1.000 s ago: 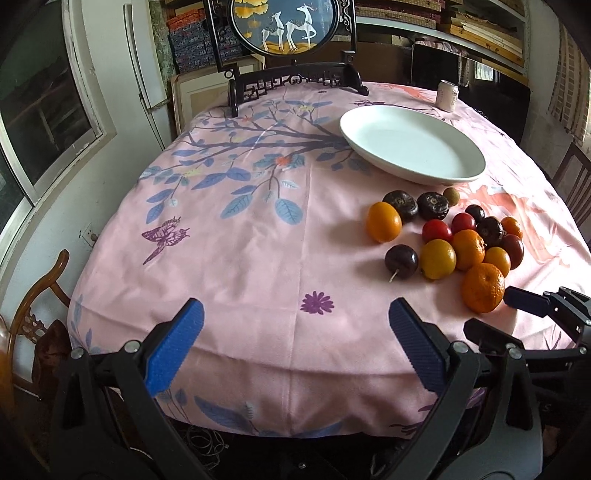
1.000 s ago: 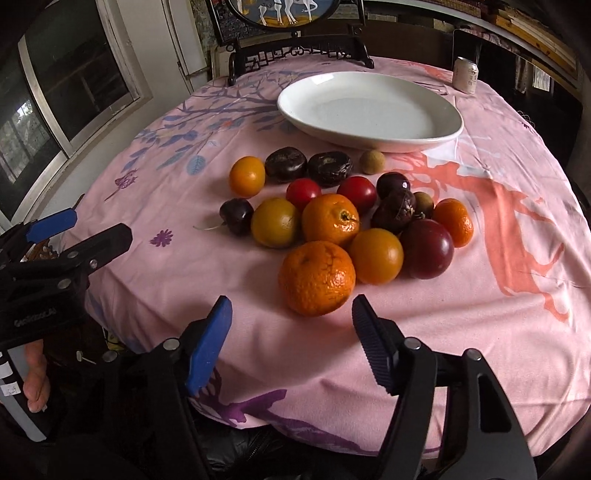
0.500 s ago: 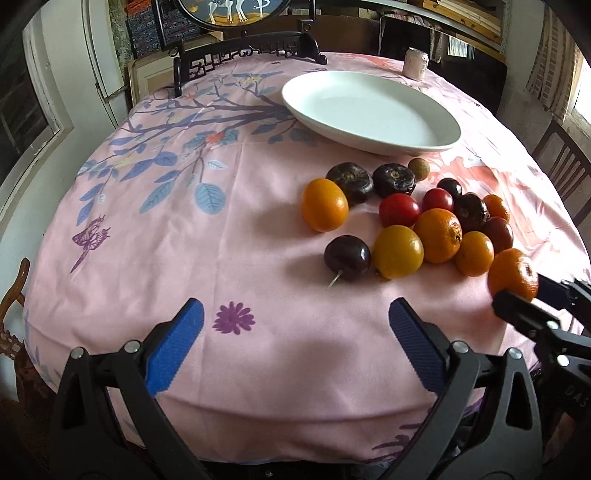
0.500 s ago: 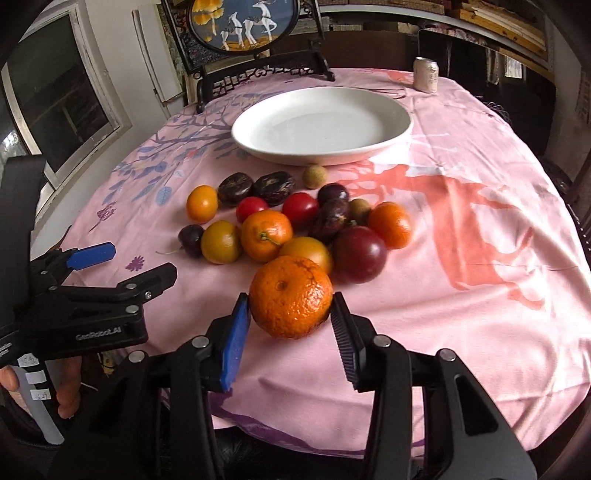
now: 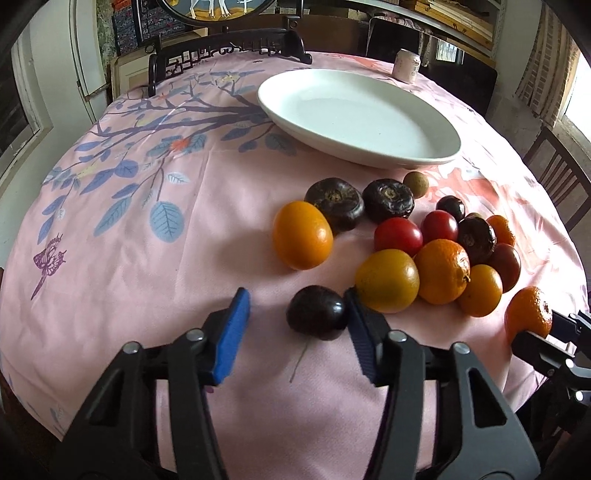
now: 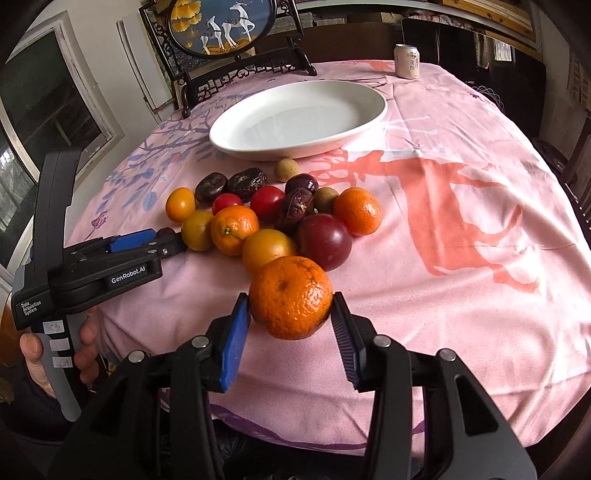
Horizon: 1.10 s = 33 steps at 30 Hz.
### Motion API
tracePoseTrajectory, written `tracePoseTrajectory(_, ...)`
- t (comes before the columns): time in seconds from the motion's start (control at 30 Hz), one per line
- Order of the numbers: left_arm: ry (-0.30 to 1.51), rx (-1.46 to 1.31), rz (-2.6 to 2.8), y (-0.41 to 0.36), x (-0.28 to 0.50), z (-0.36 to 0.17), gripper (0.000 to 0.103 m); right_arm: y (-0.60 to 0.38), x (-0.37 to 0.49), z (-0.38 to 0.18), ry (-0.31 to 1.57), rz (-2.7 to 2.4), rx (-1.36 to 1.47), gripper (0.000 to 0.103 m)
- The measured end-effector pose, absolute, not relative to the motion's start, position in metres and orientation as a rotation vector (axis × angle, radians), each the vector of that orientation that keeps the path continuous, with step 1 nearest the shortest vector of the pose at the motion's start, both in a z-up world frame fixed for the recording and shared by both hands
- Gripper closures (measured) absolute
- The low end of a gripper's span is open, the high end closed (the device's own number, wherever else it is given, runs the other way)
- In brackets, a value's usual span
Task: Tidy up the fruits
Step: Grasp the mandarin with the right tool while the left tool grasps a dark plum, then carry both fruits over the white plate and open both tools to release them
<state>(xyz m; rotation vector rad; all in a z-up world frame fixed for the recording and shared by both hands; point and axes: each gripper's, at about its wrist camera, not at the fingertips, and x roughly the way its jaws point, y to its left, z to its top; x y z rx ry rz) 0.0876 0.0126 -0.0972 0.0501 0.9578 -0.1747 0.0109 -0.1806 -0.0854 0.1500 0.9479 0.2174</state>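
A heap of fruit (image 5: 439, 243) lies on the pink tablecloth in front of a white oval plate (image 5: 362, 118); the plate also shows in the right wrist view (image 6: 299, 118). My left gripper (image 5: 295, 314) is open around a dark plum (image 5: 316, 317); its right finger touches the plum, its left finger stands apart. My right gripper (image 6: 291, 317) is shut on a large mandarin (image 6: 291, 301), which also shows in the left wrist view (image 5: 528, 314), and holds it above the cloth at the near side of the heap.
A drink can (image 6: 406, 61) stands at the far edge behind the plate. A framed deer picture on a dark stand (image 6: 225, 26) sits at the back. Wooden chairs (image 5: 554, 170) stand to the right. The table's front edge is just below both grippers.
My left gripper moved forward and narrowed around the dark plum. My right gripper closed on the large mandarin and lifted it off the cloth.
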Motion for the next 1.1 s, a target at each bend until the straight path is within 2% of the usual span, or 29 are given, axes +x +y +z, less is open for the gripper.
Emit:
tracePoseTrajectory(0.03, 0.961, 0.050, -0.183, 0.012, 0.088, -0.097, 0.067, -0.180, 0.011, -0.085, 0.951, 0.216, 0.151, 0.058)
tracePoseTrajectory(0.1, 0.966, 0.042, -0.196, 0.011, 0.087, -0.096, 0.072, -0.179, 0.011, -0.085, 0.951, 0.215, 0.151, 0.058)
tracePoseTrajectory(0.7, 0.884, -0.017, -0.235, 0.018, 0.073, -0.047, 0.072, -0.175, 0.025, -0.069, 0.930, 0.262, 0.157, 0.058)
tracePoseTrajectory(0.87, 0.887, -0.006, -0.234, 0.005, 0.122, -0.022, 0.071, -0.175, 0.067, -0.048, 0.908, 0.278, 0.116, 0.058)
tracePoseTrajectory(1.1, 0.950, 0.022, -0.186, -0.021, 0.257, -0.004, 0.071, -0.180, 0.193, -0.014, 0.907, 0.329, 0.049, 0.058)
